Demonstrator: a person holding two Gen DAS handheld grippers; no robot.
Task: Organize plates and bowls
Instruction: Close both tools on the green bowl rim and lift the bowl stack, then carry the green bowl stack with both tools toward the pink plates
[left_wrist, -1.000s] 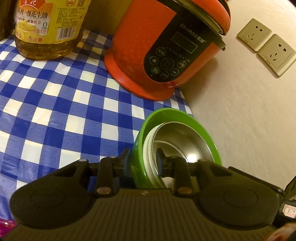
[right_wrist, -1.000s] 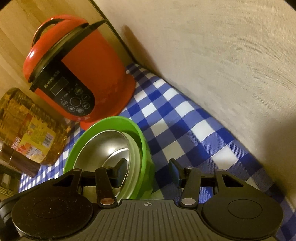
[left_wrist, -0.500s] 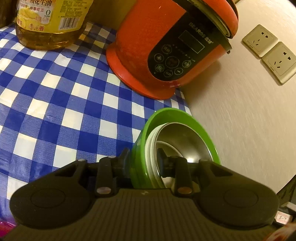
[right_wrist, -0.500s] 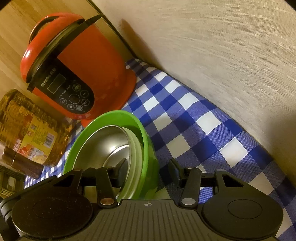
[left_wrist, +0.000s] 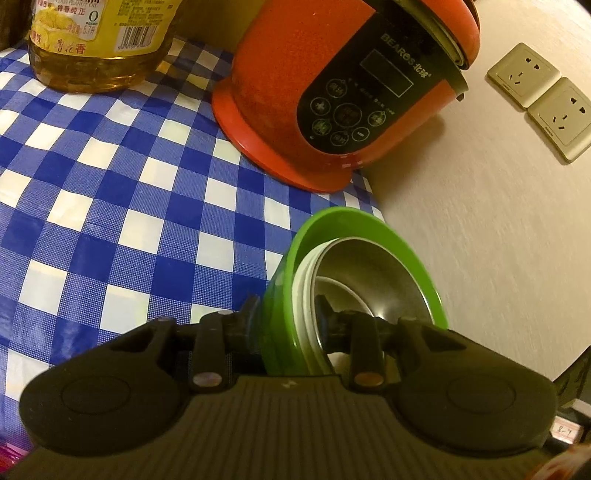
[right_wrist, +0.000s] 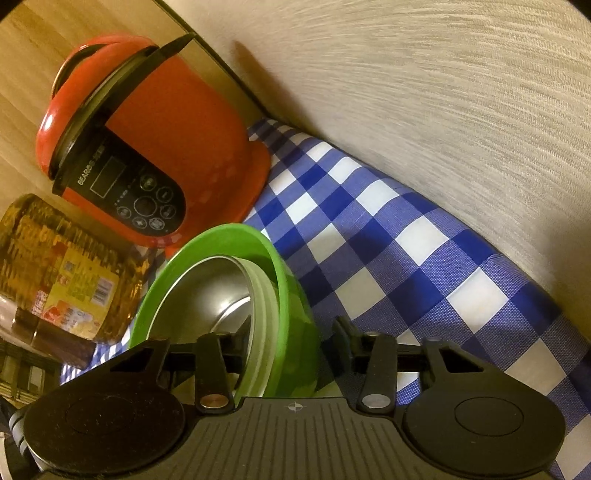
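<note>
Left wrist view: left gripper (left_wrist: 286, 314) clamped on green bowl (left_wrist: 354, 236) rim, glossy plastic, steel bowl (left_wrist: 373, 273) nested inside. Right gripper (right_wrist: 295, 330) straddles opposite rim, right finger apart from wall. Stack tilted over checked blue-white counter (left_wrist: 110, 192). Beyond: round red cooker (left_wrist: 332, 92), oil bottle (left_wrist: 99, 40).

Light: I see a dim, warm yellow light in both views.
Glare: a small bright spot inside the steel bowl (left_wrist: 384, 291).
Shadows: the red cooker (right_wrist: 155, 147) throws a soft shadow on the wall (right_wrist: 424, 92).
Edges: I see strong fisheye bending and dark corners.
Blur: the wall texture smears a little.
</note>
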